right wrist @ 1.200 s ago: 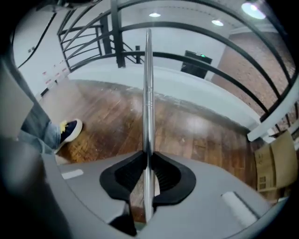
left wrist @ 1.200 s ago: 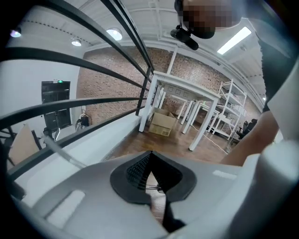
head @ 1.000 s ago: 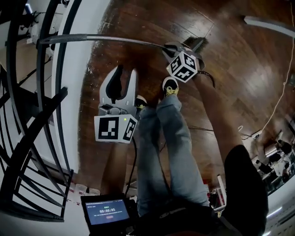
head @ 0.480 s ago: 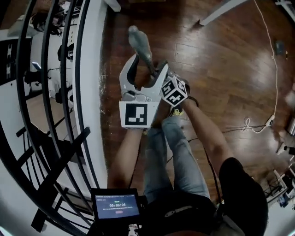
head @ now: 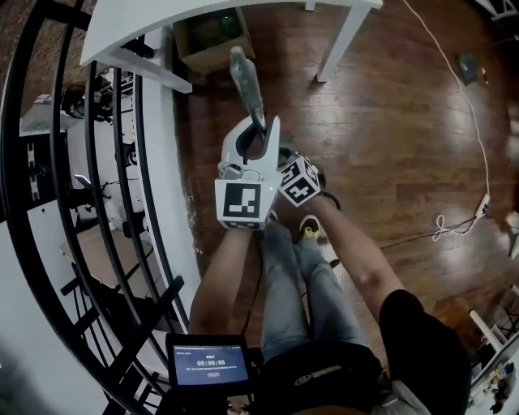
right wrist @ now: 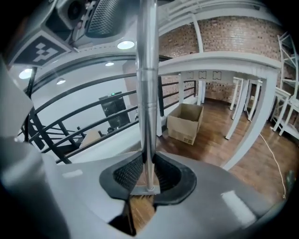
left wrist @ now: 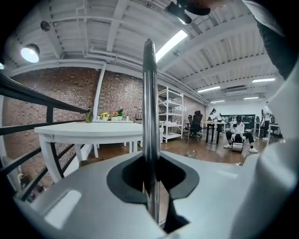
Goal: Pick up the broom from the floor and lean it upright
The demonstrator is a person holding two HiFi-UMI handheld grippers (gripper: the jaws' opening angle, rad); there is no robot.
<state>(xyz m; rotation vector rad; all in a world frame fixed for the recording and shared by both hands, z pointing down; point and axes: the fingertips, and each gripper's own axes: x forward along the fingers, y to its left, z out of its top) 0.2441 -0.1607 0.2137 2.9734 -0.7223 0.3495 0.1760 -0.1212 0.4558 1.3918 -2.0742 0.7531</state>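
The broom's metal handle (head: 246,81) stands nearly upright and points up towards the head camera. In the head view my left gripper (head: 252,134) is shut on it; its jaws have just been closing with the handle between them. The left gripper view shows the handle (left wrist: 150,116) pinched in my left gripper (left wrist: 152,184). My right gripper (right wrist: 145,179) is shut on the handle (right wrist: 147,84) lower down, and the grey broom head (right wrist: 144,190) shows below its jaws. In the head view only the right gripper's marker cube (head: 298,180) shows, right beside the left gripper.
A black railing (head: 138,162) and a white ledge run along the left. A white table (head: 243,20) stands ahead with a cardboard box (head: 209,36) under it. A white cable (head: 462,89) lies on the wooden floor at right. My legs and shoes (head: 310,228) are below the grippers.
The broom handle has swung from lying low across the floor to nearly upright. Both grippers have risen with it, and the left gripper has closed round the handle above the right one.
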